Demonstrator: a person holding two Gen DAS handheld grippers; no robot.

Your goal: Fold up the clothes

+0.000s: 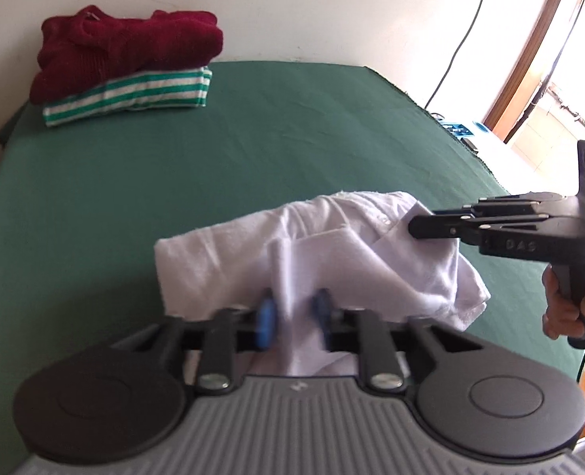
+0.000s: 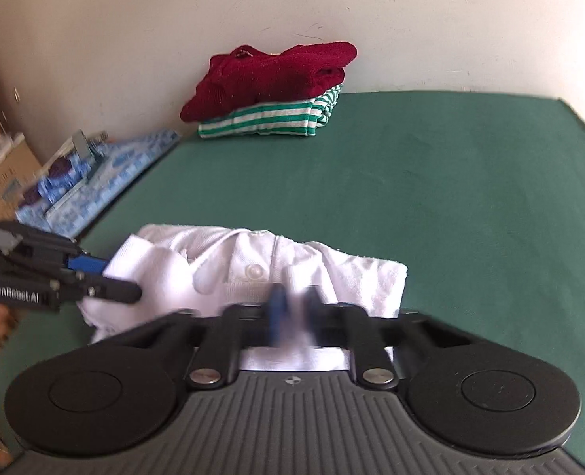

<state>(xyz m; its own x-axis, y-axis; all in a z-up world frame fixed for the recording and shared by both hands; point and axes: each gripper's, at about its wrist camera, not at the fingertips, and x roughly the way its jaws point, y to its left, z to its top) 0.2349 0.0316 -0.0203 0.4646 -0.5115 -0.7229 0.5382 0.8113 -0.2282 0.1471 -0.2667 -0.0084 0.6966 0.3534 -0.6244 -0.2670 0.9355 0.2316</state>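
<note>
A white buttoned shirt (image 1: 332,253) lies bunched and partly folded on the green-covered table (image 1: 252,138). In the left wrist view my left gripper (image 1: 294,312) is shut on the shirt's near edge, with cloth pinched between its blue pads. My right gripper (image 1: 413,228) comes in from the right, held by a hand, and is shut on the shirt's right side. In the right wrist view the white shirt (image 2: 252,273) shows a button, my right gripper (image 2: 295,303) pinches its near edge, and my left gripper (image 2: 124,279) grips its left end.
A folded dark red sweater (image 1: 130,51) rests on a folded green-and-white striped top (image 1: 130,97) at the table's far left, by the wall. Blue patterned items (image 2: 94,182) lie off the table's left edge. A cable and a window frame (image 1: 529,59) stand at the right.
</note>
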